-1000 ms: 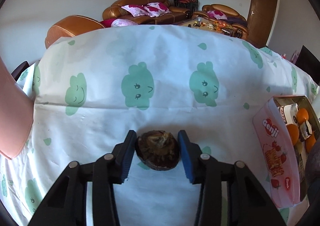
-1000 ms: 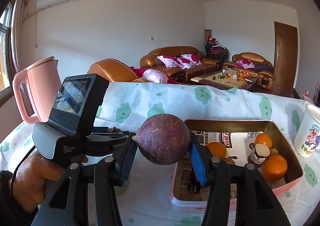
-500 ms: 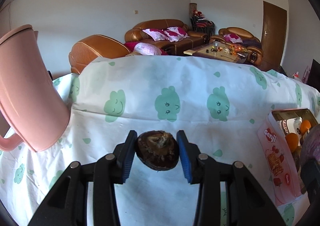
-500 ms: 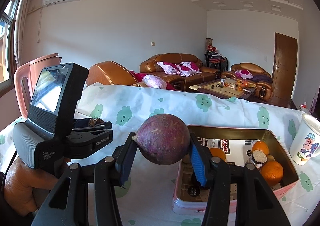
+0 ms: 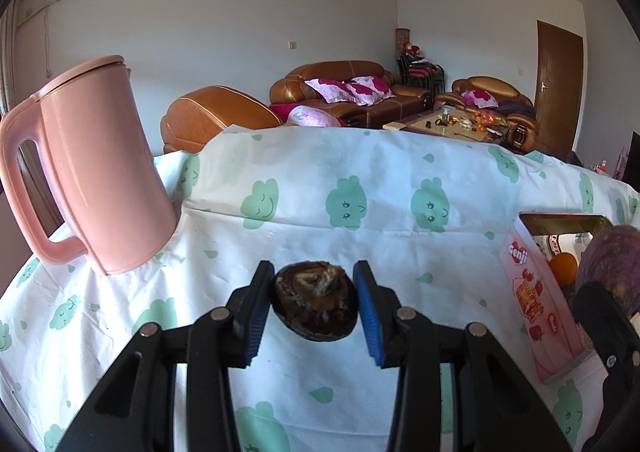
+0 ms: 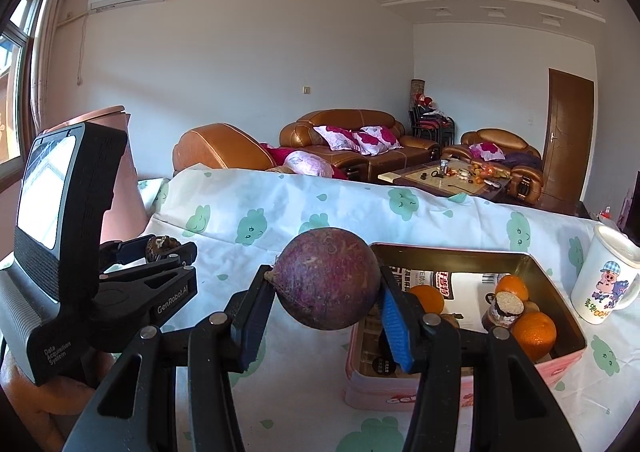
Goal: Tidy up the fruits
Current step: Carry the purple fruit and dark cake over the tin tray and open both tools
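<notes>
My left gripper (image 5: 315, 302) is shut on a dark brown, shrivelled fruit (image 5: 315, 306), held above the cloud-print tablecloth. That same gripper (image 6: 160, 248) and its fruit (image 6: 160, 243) show at the left of the right wrist view. My right gripper (image 6: 326, 300) is shut on a round purple fruit (image 6: 326, 288), held just left of the pink tin (image 6: 558, 366). The purple fruit (image 5: 610, 264) also appears at the right edge of the left wrist view, over the tin (image 5: 532, 292). Inside the tin lie several oranges (image 6: 534, 332) and a small brown jar (image 6: 506, 308).
A pink kettle (image 5: 92, 168) stands on the table at the left. A white cartoon mug (image 6: 608, 276) stands right of the tin. A person's hand (image 6: 44, 404) holds the left gripper's handle. Sofas and a coffee table lie beyond the table's far edge.
The left gripper rose and tilted up with its dark fruit, bringing the pink kettle fully into view and drawing closer to the tin. The right gripper kept its purple fruit almost still.
</notes>
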`<state>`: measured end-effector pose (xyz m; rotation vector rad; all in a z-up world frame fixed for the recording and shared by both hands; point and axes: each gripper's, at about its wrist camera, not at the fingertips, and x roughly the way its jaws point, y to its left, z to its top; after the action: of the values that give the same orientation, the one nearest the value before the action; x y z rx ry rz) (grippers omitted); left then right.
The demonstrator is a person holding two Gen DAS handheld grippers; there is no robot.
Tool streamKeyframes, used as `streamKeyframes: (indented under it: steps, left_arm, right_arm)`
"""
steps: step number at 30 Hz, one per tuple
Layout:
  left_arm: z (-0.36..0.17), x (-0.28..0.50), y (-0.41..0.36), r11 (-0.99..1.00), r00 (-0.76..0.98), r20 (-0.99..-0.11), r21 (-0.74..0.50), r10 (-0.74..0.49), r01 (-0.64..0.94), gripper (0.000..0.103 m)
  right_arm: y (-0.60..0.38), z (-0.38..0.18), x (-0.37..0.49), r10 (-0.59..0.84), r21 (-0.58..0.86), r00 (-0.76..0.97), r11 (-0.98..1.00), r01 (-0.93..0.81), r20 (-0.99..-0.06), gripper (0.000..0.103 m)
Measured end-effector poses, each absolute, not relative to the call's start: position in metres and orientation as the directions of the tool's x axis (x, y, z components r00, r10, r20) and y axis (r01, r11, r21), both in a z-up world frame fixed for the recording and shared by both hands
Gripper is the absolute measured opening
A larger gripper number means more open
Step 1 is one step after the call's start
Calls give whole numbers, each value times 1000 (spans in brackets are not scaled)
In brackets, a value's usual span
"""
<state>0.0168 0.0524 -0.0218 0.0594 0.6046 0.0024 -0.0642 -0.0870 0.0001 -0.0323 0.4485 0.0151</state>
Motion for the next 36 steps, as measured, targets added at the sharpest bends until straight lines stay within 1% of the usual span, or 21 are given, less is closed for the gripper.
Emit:
streamKeyframes:
  steps: [8,14,24,36]
  left_arm:
    - [-20,-4,29,997,818,-573,25,-44,71,42]
    - [-13,-15,5,994,832,-550,29,-75,109,42]
    - [-1,-23,-31,986,850,-512,27,-128,165,42]
    - [11,-24,-99,955,835,-492,24,-246,296,42]
  right_arm:
    - [-105,1,-80,-11,-34,903,999,-4,-430,53]
    - [-127,3,-90,-48,-43,905,999,33,-422,53]
    - [-173,10,-100,-116,-26,911,993,115,-395,53]
    - [-229,22,-111,-235,-9,907,969,247,-349,53]
